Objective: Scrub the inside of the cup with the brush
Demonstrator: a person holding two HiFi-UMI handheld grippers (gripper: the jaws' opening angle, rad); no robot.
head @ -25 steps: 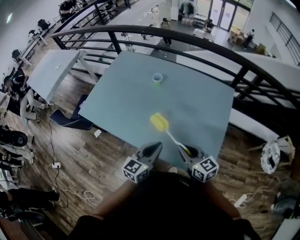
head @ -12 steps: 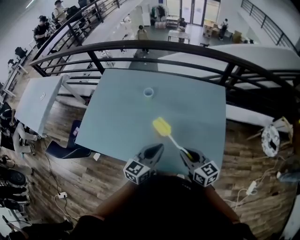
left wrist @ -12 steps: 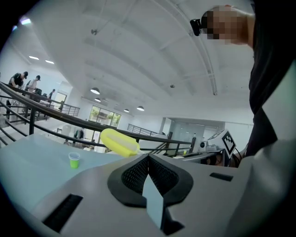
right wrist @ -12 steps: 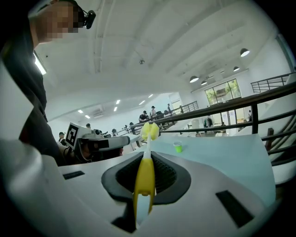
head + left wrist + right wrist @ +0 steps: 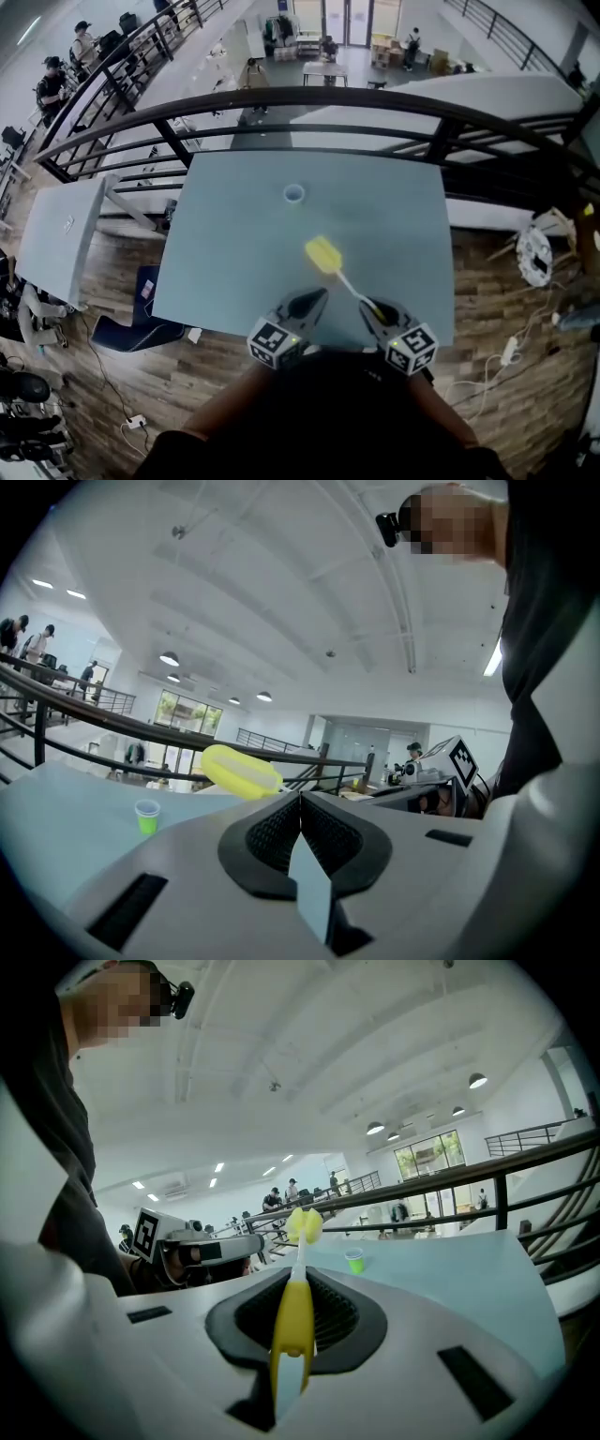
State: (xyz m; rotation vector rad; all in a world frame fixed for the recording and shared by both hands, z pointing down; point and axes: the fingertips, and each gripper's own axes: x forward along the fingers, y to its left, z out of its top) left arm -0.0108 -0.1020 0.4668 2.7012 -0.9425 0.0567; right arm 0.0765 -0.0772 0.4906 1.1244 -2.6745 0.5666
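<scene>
A small green cup (image 5: 294,194) stands upright far out on the pale blue table (image 5: 234,253); it also shows as the cup (image 5: 146,817) in the left gripper view and the cup (image 5: 354,1260) in the right gripper view. My right gripper (image 5: 367,308) is shut on the yellow handle of the brush (image 5: 292,1316), whose yellow sponge head (image 5: 321,254) points out over the table toward the cup. My left gripper (image 5: 314,300) is shut with nothing in it, just left of the brush. Both hover over the table's near edge, well short of the cup.
A black railing (image 5: 309,98) runs behind the table's far edge, with a lower hall and people beyond. A second table (image 5: 61,234) stands to the left. Cables and a fan (image 5: 539,255) lie on the wooden floor around.
The head view has swung, so the table now looks squarer and the cup sits further left in the picture. Both grippers keep their place near the table's near edge, brush still held.
</scene>
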